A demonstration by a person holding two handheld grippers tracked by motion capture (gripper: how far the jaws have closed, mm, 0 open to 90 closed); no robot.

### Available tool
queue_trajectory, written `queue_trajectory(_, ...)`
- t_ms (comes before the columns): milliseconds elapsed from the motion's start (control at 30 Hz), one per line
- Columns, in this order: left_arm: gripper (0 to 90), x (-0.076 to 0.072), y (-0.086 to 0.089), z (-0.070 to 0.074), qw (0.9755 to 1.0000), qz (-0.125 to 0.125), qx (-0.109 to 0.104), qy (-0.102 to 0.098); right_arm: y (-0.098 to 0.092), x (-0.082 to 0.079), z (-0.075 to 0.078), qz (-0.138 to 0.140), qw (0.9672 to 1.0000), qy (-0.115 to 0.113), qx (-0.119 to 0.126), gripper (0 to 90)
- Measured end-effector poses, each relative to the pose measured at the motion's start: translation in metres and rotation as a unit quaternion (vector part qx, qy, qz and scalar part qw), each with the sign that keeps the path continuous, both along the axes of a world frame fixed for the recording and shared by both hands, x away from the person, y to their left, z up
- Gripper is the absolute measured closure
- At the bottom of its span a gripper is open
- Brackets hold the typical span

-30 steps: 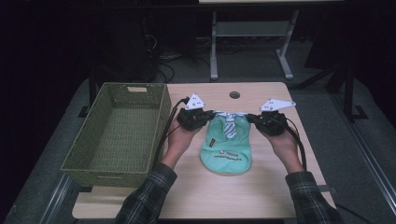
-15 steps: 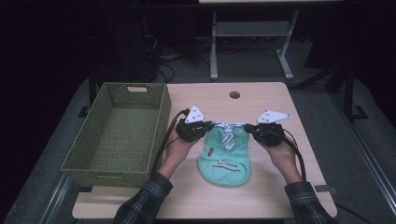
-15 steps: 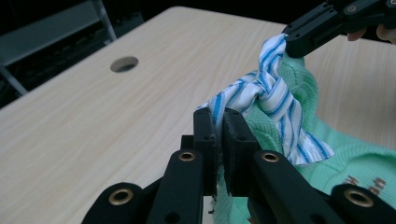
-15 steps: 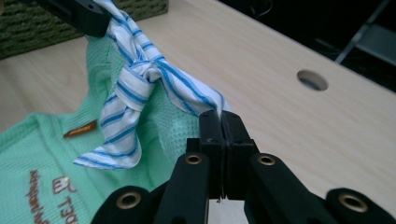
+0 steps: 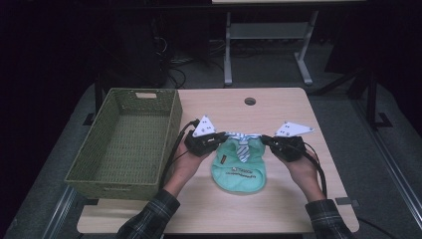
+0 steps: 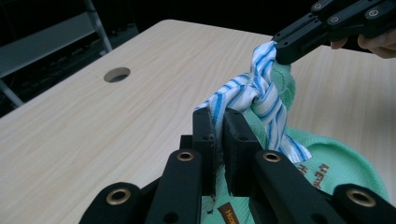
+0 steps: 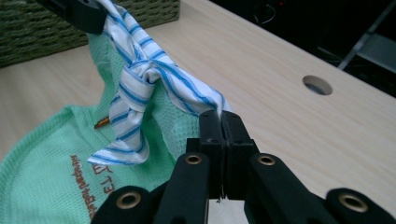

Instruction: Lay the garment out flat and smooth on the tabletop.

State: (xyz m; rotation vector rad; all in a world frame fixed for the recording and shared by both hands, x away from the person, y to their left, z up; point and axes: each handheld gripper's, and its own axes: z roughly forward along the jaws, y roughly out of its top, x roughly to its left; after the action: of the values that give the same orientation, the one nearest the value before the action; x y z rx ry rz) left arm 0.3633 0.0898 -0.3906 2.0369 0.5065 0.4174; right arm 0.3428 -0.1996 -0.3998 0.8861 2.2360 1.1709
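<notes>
In the left gripper view, the left gripper has its jaws clamped on one end of the striped collar of a small green garment; the other end runs to the upper right of the frame, where the right gripper pinches it. The right gripper view mirrors this: its own jaws are pressed tight on the collar's white-and-blue fabric at the frame's centre, and the left gripper bites the far end in the upper left corner.

Against the high view of a second ago, both hands have drawn the garment toward the bottom of the frame, away from the table's round hole. The collar now hangs as a stretched line between the two grippers rather than lying flat. That suggests the piece is being lifted and straightened, probably for folding or for a move to the basket in the frame's left half.

The garment sits at the centre of the table in the high view, between the grippers. It is mint-green mesh with a rounded lower hem, brown lettering, and a knotted striped tie dangling from the collar.
</notes>
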Motion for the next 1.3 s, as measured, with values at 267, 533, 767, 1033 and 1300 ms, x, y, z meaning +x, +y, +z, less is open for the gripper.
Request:
queue_trajectory(267, 83.2, -0.006, 0.003, -0.002, 0.9999, -0.004, 0.014, -0.005, 0.005, -0.012, -0.007, 0.005, 1.0, 0.001, -0.002, 88.4)
queue_trajectory(533, 82.8, -0.01, 0.005, 0.009, 0.9999, -0.003, -0.005, -0.013, 0.003, -0.009, 0.008, 0.002, 0.9999, -0.013, 0.006, 88.4)
queue_trajectory(767, 81.4, -0.03, 0.008, 0.0, 0.9998, -0.021, 0.005, -0.002, 0.004, -0.025, 0.001, 0.011, 0.9999, -0.006, 0.007, 88.2)
queue_trajectory(1033, 80.9, -0.047, 0.016, -0.008, 0.9994, -0.028, 0.02, 0.005, 0.009, -0.047, -0.009, 0.026, 0.9997, -0.003, 0.002, 87.9)
queue_trajectory(1300, 80.6, -0.065, 0.019, -0.021, 0.9981, -0.041, 0.041, 0.021, 0.013, -0.068, -0.022, 0.046, 0.9987, 0.024, -0.001, 87.7)
